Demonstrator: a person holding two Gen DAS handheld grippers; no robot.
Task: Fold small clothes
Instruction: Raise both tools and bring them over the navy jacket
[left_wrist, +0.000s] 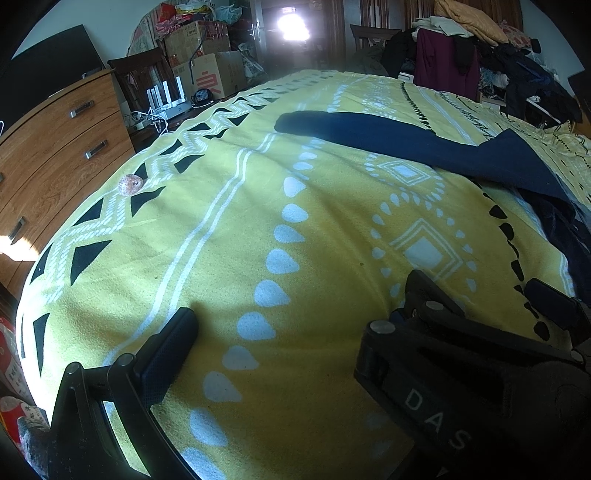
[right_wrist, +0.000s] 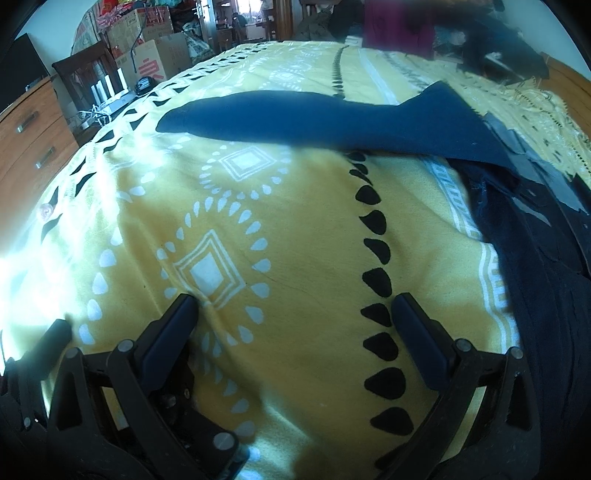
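Yellow blanket (right_wrist: 314, 229); navy garment (right_wrist: 314, 118), seemingly flat.

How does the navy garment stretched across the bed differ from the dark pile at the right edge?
The navy garment lies flat and long across the yellow blanket; the dark pile is bunched and creased. The navy garment looks bluer, the dark pile nearly black. The garment's wide end overlaps the pile. Both lie beyond the open hand-held grippers, ungrasped.

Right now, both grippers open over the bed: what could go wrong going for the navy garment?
1. The navy garment runs into a dark clothes pile on the right; a grab there may catch the wrong fabric.
2. It lies flat on the yellow blanket; the right gripper could pinch both.
3. The left gripper sits close alongside; collision is possible.
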